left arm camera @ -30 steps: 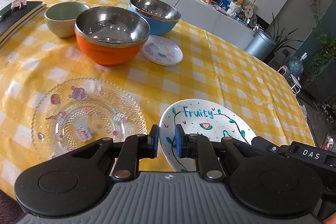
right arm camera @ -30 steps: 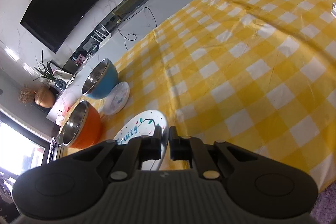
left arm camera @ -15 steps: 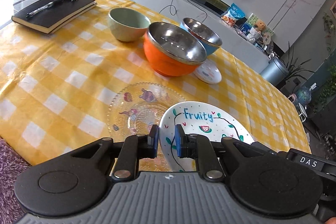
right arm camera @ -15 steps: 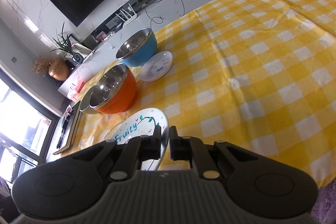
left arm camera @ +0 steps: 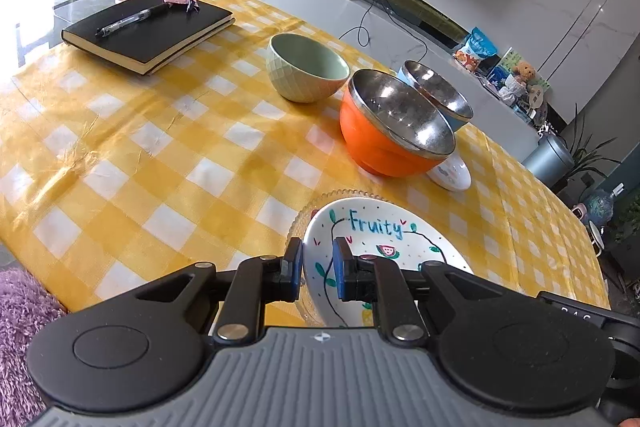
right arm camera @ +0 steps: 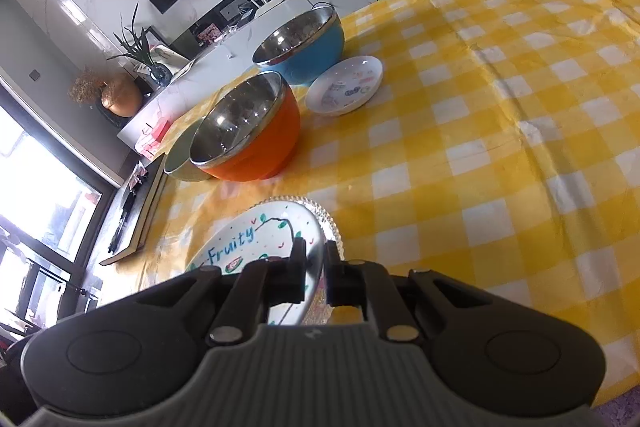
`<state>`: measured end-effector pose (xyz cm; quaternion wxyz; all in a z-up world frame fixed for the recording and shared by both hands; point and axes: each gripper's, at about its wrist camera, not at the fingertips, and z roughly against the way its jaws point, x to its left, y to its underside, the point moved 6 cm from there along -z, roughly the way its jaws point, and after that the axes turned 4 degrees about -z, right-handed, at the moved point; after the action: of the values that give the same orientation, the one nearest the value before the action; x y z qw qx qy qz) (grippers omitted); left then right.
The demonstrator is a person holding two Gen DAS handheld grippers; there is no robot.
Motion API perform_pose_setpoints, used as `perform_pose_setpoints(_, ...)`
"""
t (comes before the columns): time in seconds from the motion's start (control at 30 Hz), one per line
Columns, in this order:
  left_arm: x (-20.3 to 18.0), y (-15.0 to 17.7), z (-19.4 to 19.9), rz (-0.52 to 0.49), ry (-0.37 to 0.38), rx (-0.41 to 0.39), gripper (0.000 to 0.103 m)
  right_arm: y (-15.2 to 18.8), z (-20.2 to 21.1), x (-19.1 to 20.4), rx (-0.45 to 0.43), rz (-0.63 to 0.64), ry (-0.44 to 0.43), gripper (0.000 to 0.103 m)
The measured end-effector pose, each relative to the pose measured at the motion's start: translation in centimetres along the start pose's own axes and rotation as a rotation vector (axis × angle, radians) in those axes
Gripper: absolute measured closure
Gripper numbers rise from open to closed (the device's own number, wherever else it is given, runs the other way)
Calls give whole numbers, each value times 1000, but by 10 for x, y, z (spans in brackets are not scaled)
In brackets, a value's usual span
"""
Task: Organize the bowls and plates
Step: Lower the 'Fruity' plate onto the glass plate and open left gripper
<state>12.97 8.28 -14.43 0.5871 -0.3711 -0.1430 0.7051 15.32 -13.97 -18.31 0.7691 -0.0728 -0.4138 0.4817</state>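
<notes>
A white plate lettered "Fruity" (left arm camera: 384, 239) is held at its near rim by both grippers. My left gripper (left arm camera: 318, 267) is shut on the rim's left part. My right gripper (right arm camera: 316, 269) is shut on the right part of the same "Fruity" plate (right arm camera: 256, 235). The plate lies over a clear glass plate (left arm camera: 340, 193), whose beaded rim (right arm camera: 330, 223) shows around its far edge. Whether the two plates touch I cannot tell. Behind stand an orange bowl (left arm camera: 384, 143), a blue bowl (left arm camera: 436, 95), a pale green bowl (left arm camera: 306, 69) and a small white plate (left arm camera: 450, 175).
A yellow checked cloth (left arm camera: 160, 147) covers the table. A black notebook (left arm camera: 148, 27) with a pen on it lies at the far left corner. The table's near edge runs just below the grippers, with a purple rug (left arm camera: 20, 307) beyond it.
Both grippers carried the "Fruity" plate sideways, from beside the glass plate to over it. The views swung, so the notebook and green bowl now show in the left wrist view.
</notes>
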Motion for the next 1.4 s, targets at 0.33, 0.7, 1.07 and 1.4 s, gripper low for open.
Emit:
perform_pose_setpoints(0.33, 3, 0, -12, -12, -23, 11, 86, 0, -16, -1, 16, 16, 10, 96)
perform_pose_setpoints(0.7, 0, 1, -21, -76, -70, 15, 86, -1, -25, 3, 13, 75, 32, 96)
perform_pose_setpoints(1.07, -8, 4, -21, -160, -108, -4, 86, 4, -26, 15, -20, 236, 79, 93)
perform_pose_setpoints(1.4, -7, 9, -25, -190, -120, 1, 85, 10, -30, 22, -58, 374, 122, 92)
